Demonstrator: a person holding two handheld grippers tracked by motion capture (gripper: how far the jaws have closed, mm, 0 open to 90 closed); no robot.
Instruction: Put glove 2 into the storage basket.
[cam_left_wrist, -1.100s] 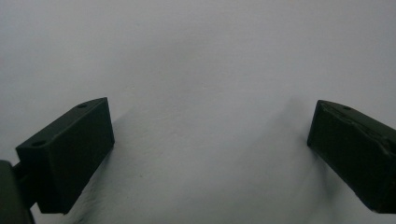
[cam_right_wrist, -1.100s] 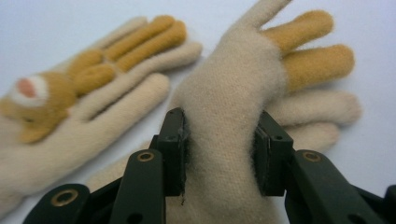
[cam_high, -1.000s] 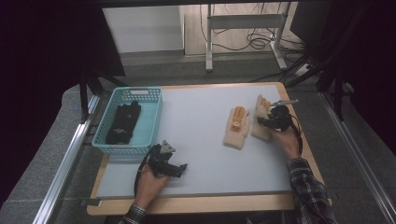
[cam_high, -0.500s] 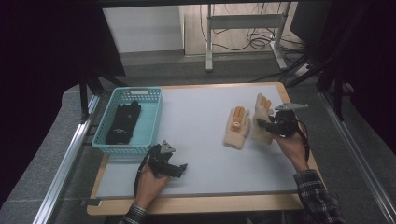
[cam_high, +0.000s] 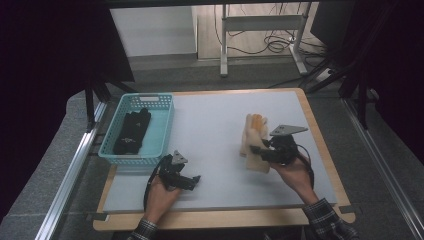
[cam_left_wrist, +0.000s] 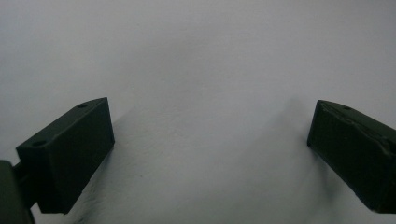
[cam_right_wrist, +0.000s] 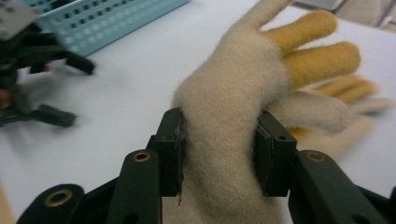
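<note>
High view: the right claw (cam_high: 261, 151) carries a cream glove (cam_high: 252, 137) above the tabletop (cam_high: 215, 125); keep it high to clear the blue basket (cam_high: 161, 131) rim.

Left gripper view: the left claw (cam_left_wrist: 210, 140) rests wide, empty.

Right gripper view: pads clamp the palm; hold firmly, a second glove (cam_right_wrist: 355, 100) lies behind.

Basket (cam_high: 162, 131), probably holding gloves (cam_high: 131, 131), sits left of another glove (cam_high: 254, 135).
</note>
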